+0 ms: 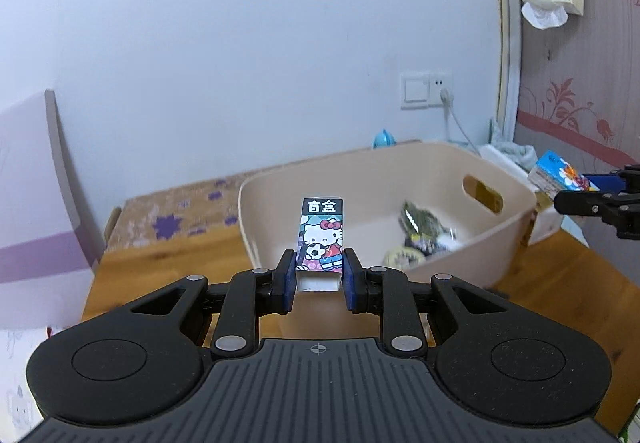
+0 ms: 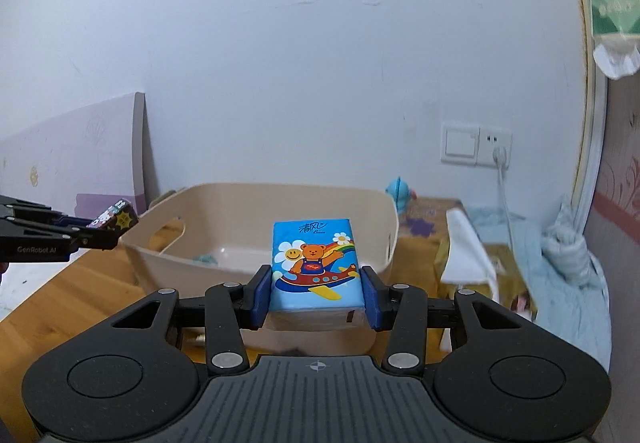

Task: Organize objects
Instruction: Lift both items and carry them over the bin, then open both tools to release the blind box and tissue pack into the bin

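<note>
My left gripper [image 1: 319, 275] is shut on a small cartoon-cat box [image 1: 321, 239], held up in front of the near rim of a beige bin [image 1: 440, 167]. Inside the bin lie a few wrapped snack packets [image 1: 420, 239]. My right gripper [image 2: 316, 297] is shut on a blue tissue pack [image 2: 314, 263] with a bear on a plane, held above the bin's [image 2: 280, 191] near wall. In the left wrist view the right gripper [image 1: 596, 199] reaches in from the right with the tissue pack [image 1: 560, 175]. The right wrist view has the left gripper [image 2: 96, 231] and cat box [image 2: 116, 221] at its left edge.
The bin stands on a wooden table [image 1: 160, 263] against a white wall with a switch and socket [image 1: 426, 89]. A blue toy [image 2: 400, 193] sits behind the bin. White paper and a yellow box [image 2: 472, 263] lie right of it, with bedding [image 2: 568, 255] beyond.
</note>
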